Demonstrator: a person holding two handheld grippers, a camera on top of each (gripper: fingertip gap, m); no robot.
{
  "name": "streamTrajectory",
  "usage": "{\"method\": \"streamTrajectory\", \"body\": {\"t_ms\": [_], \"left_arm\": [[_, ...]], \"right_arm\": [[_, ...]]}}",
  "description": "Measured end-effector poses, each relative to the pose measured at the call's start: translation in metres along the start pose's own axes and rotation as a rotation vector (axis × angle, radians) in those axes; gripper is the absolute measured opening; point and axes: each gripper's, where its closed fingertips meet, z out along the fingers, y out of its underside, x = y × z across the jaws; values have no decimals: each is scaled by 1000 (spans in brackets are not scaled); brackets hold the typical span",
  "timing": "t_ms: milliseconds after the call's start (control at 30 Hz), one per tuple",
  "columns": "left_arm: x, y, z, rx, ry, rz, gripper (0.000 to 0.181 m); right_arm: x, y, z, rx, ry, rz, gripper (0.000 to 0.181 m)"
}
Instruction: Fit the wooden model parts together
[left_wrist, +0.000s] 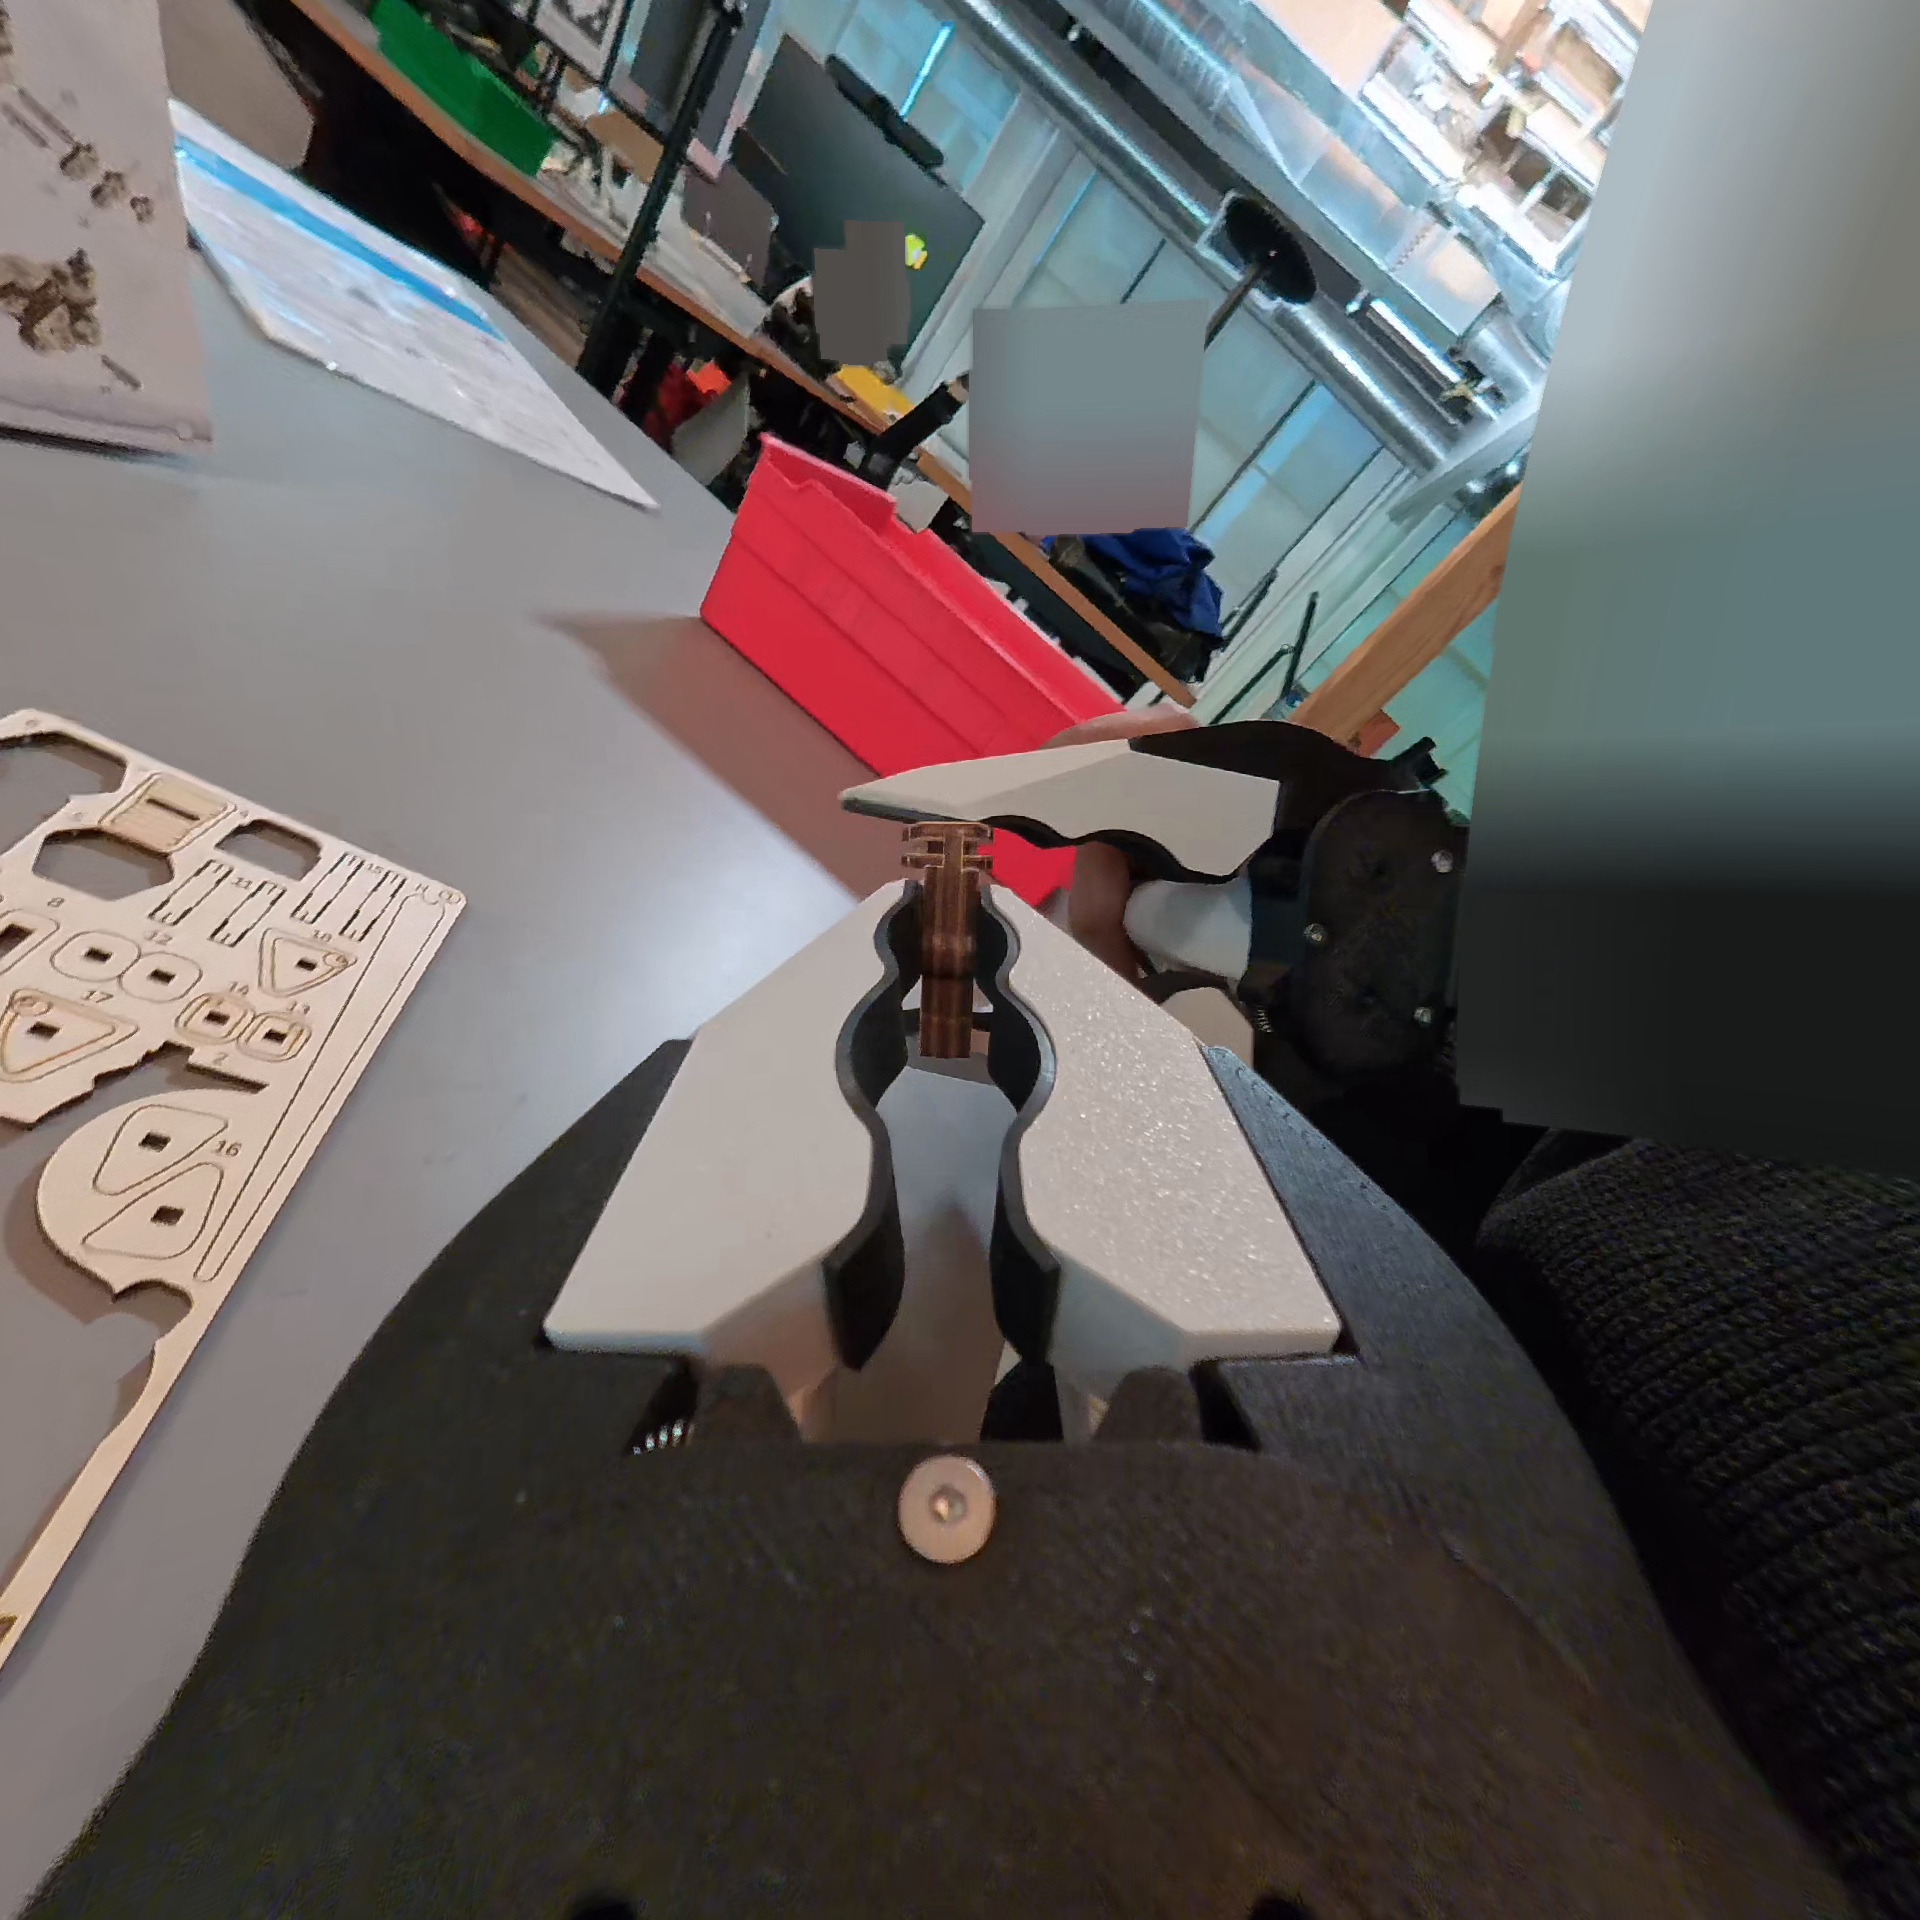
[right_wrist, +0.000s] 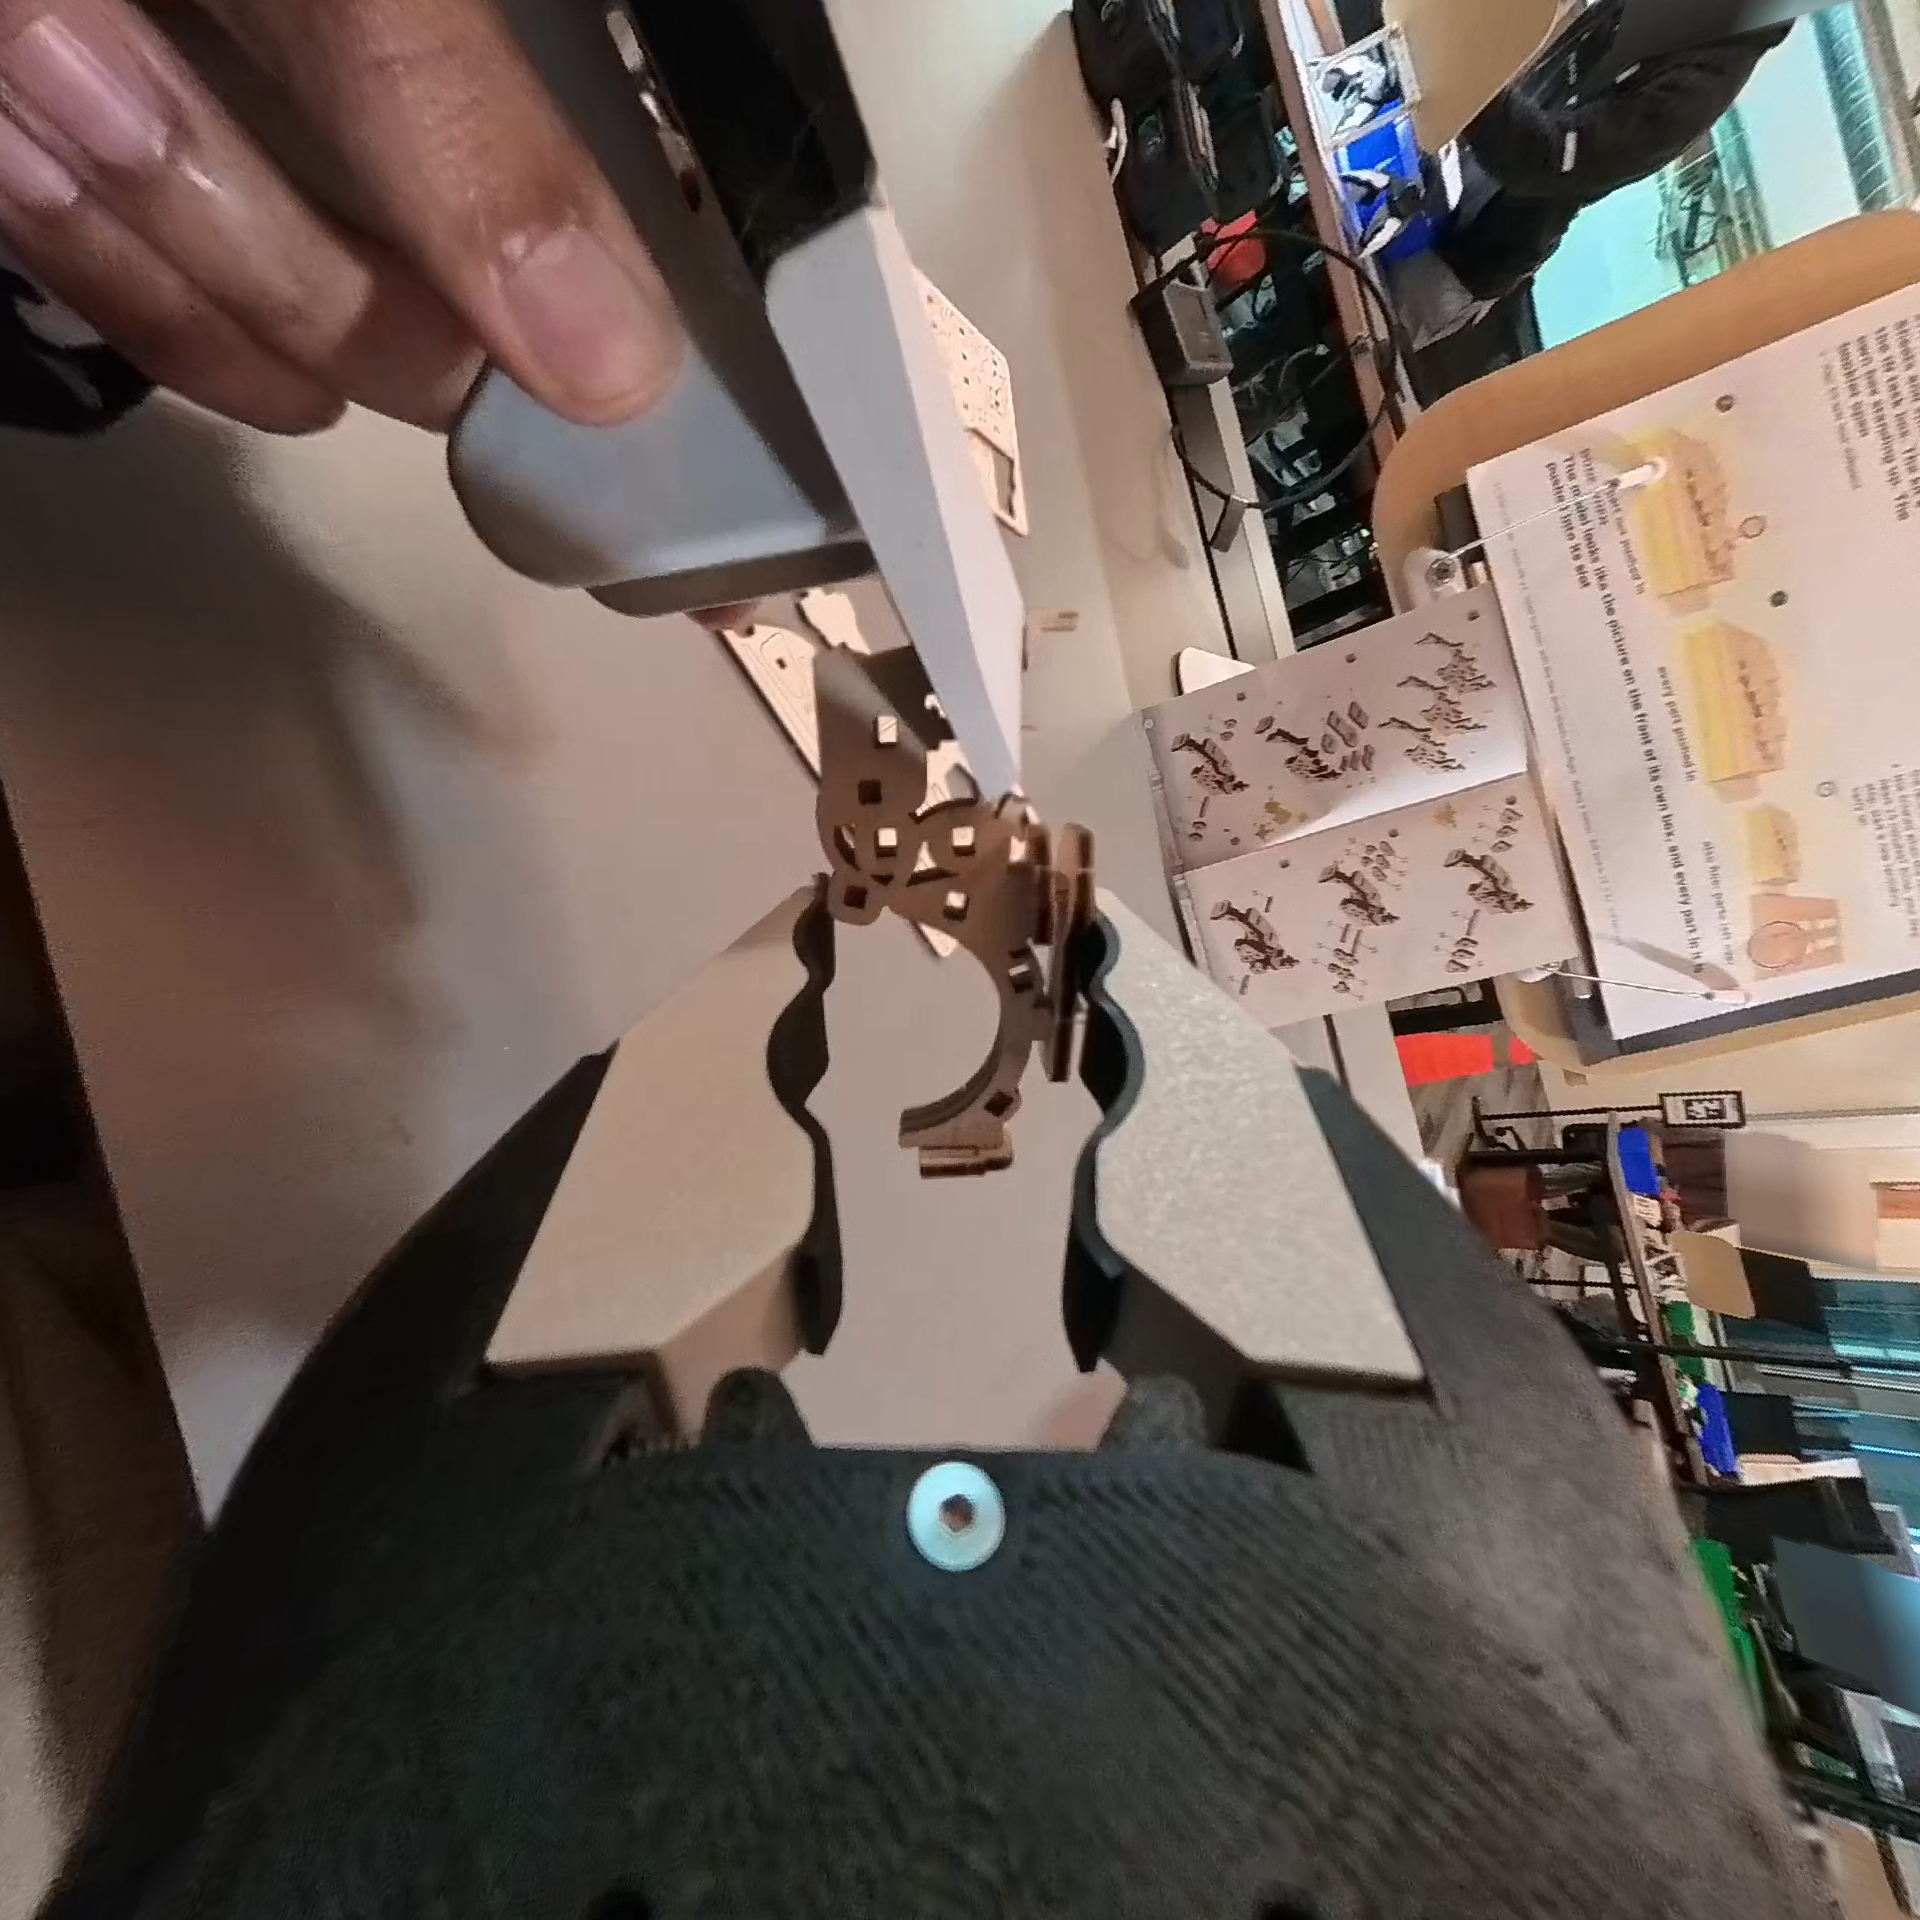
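A wooden model (left_wrist: 948, 956) of flat laser-cut plates slotted together is held above the grey table. My left gripper (left_wrist: 945, 894) is shut on it; in the left wrist view I see it edge on between the grey fingers. In the right wrist view the model (right_wrist: 935, 894) shows its curved plate with square holes and a stack of small plates on its right. My right gripper (right_wrist: 956, 925) closes on it across the tips, one finger at each side. The left gripper's finger (right_wrist: 966, 675) comes in from the upper left. The right gripper's finger (left_wrist: 1039, 805) lies on the model's top.
A wooden sheet of cut-out parts (left_wrist: 156, 1039) lies on the table (left_wrist: 468, 644) at the left. A red bin (left_wrist: 883, 644) stands beyond the grippers. Printed instruction sheets (right_wrist: 1351, 831) stand at the right on a stand (right_wrist: 1714, 623). A hand (right_wrist: 312, 208) holds the left gripper. Left and right tips are no more than a few centimetres apart.
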Motion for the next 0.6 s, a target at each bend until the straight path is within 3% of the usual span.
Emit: {"method": "streamTrajectory", "body": {"t_ms": [33,600], "left_arm": [[4,-1,0,7,17,7,6],[13,-4,0,10,8,114,6]], "right_arm": [[2,0,0,-3,12,-3,47],[7,-4,-4,-10,62,-82,48]]}}
